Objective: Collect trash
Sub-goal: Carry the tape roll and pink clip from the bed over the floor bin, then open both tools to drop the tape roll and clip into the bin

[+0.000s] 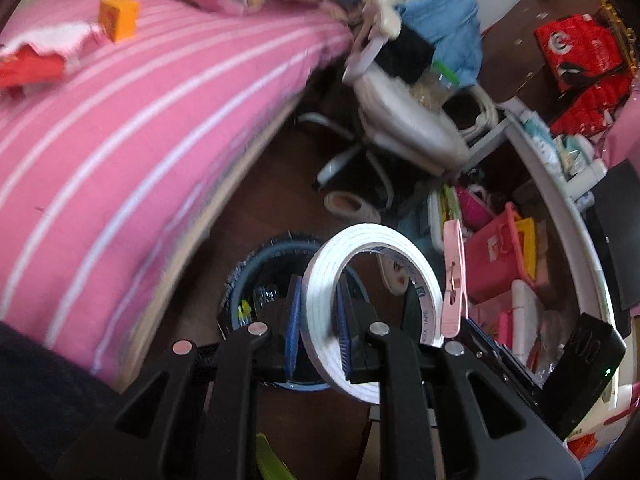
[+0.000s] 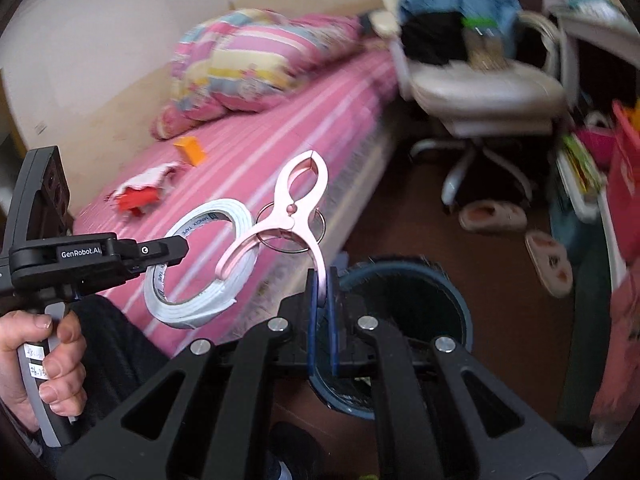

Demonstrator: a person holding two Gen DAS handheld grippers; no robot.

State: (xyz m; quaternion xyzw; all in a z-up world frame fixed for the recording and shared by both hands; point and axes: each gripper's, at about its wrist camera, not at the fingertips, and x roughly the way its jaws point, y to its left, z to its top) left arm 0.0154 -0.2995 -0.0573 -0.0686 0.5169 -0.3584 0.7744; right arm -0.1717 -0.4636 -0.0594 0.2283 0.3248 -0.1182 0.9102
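My left gripper (image 1: 318, 324) is shut on a white roll of foam tape (image 1: 372, 280), held above a dark blue trash bin (image 1: 256, 276) on the floor. The roll also shows in the right wrist view (image 2: 224, 276), with the left gripper (image 2: 176, 250) at the left. My right gripper (image 2: 323, 280) is shut on one handle of a pink clothes peg (image 2: 290, 216), held over the bin (image 2: 456, 296). The peg also shows in the left wrist view (image 1: 454, 280). An orange box (image 1: 119, 17) and red-and-white wrapper (image 1: 36, 60) lie on the pink striped bed (image 1: 160, 120).
A white swivel chair (image 1: 404, 120) piled with clothes stands beyond the bin. Slippers (image 2: 492, 216) lie on the brown floor. A cluttered white desk (image 1: 560, 216) with pink baskets below it is at the right. A patterned quilt (image 2: 248, 64) lies on the bed.
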